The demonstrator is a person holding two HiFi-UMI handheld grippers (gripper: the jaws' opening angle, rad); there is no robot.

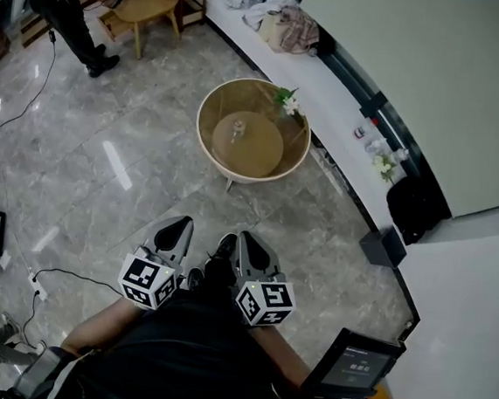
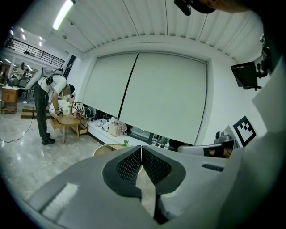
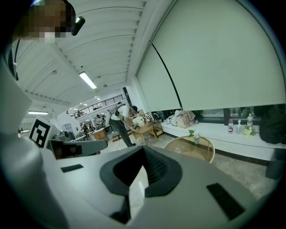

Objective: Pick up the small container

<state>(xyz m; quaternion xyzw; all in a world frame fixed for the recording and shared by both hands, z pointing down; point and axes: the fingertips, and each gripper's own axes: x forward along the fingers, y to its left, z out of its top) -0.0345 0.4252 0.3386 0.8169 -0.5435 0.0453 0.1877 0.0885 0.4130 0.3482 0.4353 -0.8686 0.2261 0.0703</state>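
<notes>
**Both grippers shut and empty, small container waiting on the round table**

The left gripper (image 1: 174, 233) and right gripper (image 1: 252, 245) are held close to the person's body, fingers pressed together on nothing. The small container (image 1: 237, 132) stands upright near the middle of the glass-topped round table (image 1: 199, 126), well apart from both. It looks clear, hard and smooth, so probably light, slippery and easy to tip. A side grip across its body, below the top, seems safest.
</notes>
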